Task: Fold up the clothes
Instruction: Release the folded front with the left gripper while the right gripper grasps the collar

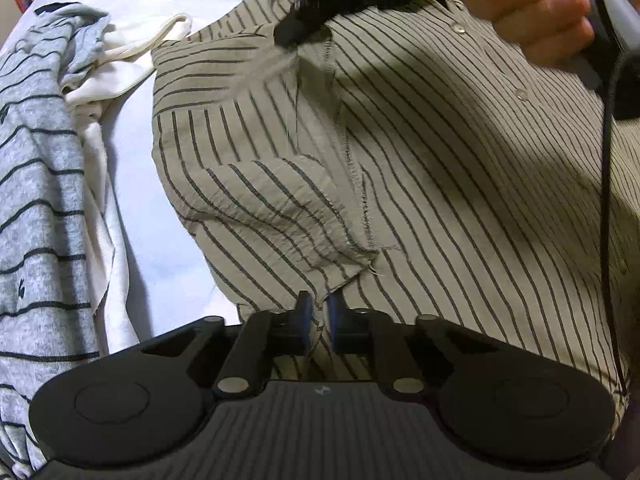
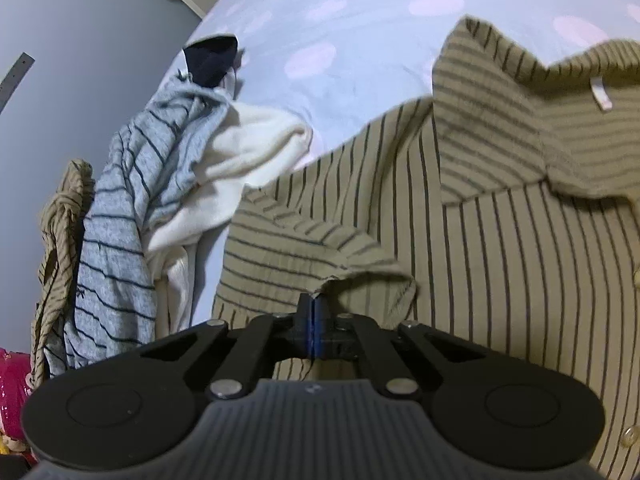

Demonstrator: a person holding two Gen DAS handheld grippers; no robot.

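A beige shirt with dark stripes [image 1: 440, 200] lies spread on the bed, its buttons showing. My left gripper [image 1: 320, 312] is shut on a fold of this shirt near a sleeve hem, with striped cloth in the narrow gap between its fingers. At the top of the left wrist view, my right gripper [image 1: 294, 30] pinches the shirt farther up, held by a person's hand [image 1: 532, 12]. In the right wrist view, the right gripper [image 2: 313, 308] has its fingers pressed together on the sleeve hem of the striped shirt [image 2: 520, 260], whose collar lies beyond.
A grey striped garment [image 2: 120, 220] and a white one [image 2: 248, 152] are heaped to the left on the pale blue sheet [image 2: 340, 40]. Another beige striped piece [image 2: 60, 220] hangs at the bed's edge. A pink object [image 2: 12, 384] sits low left. A black cable [image 1: 606, 200] hangs at right.
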